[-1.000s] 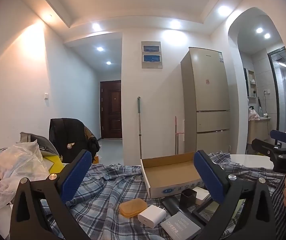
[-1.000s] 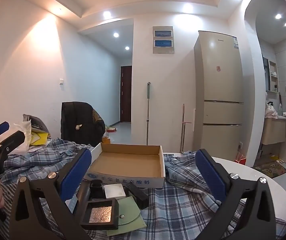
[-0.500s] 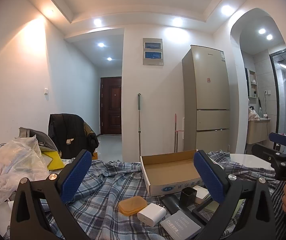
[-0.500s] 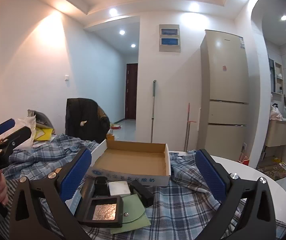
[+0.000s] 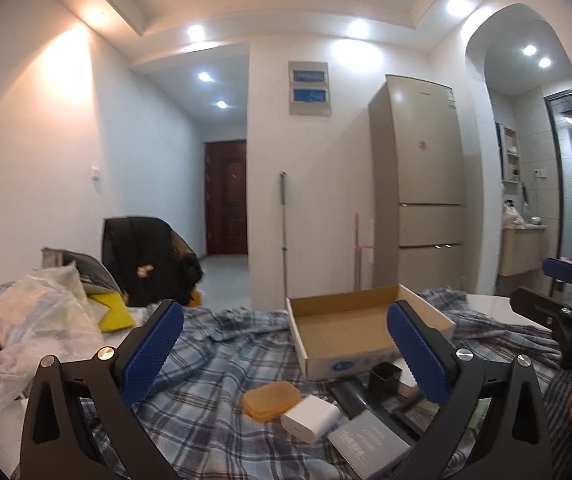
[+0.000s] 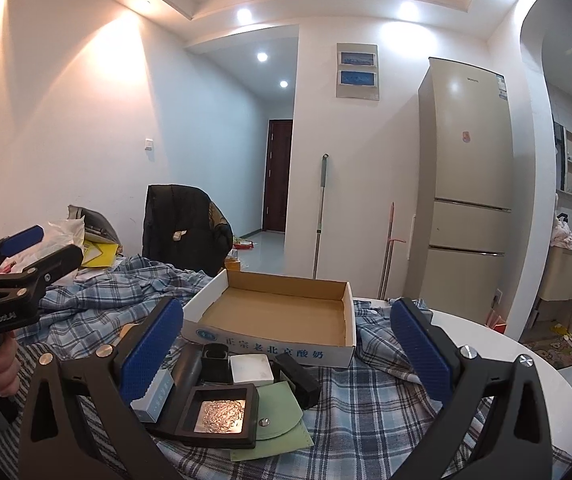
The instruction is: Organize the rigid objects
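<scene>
Both my left gripper (image 5: 283, 350) and right gripper (image 6: 286, 346) hang wide open, empty, above the plaid cloth (image 6: 370, 404); cardboard box (image 6: 281, 314) ahead, orange case (image 5: 271, 400), white charger (image 5: 310, 424) and black frame (image 6: 219, 414) scattered before it.

Blue-white plaid cloth (image 6: 370, 396) over table: soft woven, matt, rumpled. Shallow brown cardboard tray (image 6: 286, 312): raw matt paperboard inside, white printed outer wall. Translucent orange plastic case (image 5: 271, 401): smooth, slight sheen. White plastic charger block (image 5: 310, 423): smooth, semi-gloss. Black plastic frame box (image 6: 217, 414) w/ crinkled silver foil inside, shiny. Pale green pouch (image 6: 281, 420): matt, metal snap. Crinkly clear plastic bag (image 5: 33, 320): glossy.
</scene>
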The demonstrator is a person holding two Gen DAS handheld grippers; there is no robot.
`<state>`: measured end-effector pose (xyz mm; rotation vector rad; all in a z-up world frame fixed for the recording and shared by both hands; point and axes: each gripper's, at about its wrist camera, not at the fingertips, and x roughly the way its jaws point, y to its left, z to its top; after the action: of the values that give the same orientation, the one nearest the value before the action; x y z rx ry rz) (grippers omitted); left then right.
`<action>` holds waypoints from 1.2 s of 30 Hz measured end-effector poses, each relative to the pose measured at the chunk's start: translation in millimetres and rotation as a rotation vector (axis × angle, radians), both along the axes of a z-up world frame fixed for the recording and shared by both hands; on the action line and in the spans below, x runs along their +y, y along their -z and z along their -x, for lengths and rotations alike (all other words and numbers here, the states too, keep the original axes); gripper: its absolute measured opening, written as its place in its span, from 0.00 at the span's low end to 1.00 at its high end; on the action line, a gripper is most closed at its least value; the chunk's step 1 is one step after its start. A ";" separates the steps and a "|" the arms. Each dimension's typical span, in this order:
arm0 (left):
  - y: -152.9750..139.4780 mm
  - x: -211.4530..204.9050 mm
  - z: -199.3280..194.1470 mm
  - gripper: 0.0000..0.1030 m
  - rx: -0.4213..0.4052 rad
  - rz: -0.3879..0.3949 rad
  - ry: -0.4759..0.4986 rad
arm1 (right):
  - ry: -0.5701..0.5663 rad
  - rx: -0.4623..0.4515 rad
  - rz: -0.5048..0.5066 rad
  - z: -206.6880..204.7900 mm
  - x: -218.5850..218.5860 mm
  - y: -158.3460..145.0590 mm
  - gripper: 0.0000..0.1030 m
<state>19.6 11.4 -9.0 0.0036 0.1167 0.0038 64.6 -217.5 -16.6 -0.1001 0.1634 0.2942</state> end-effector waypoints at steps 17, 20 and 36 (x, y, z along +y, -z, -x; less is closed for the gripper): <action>1.1 -6.0 -4.5 1.00 0.043 -0.019 0.034 | 0.031 0.026 -0.008 -5.7 -5.8 -0.1 1.00; 1.3 -5.9 -4.2 1.00 0.044 -0.018 0.034 | 0.031 0.026 -0.010 -5.7 -7.0 0.0 1.00; 8.2 -1.0 -15.4 1.00 0.122 -0.015 0.008 | 0.074 0.096 -0.038 -20.0 -13.7 2.5 1.00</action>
<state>35.1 10.4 -17.2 0.0195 0.2386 -0.0039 84.6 -231.2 -19.0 -0.0426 0.2563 0.2284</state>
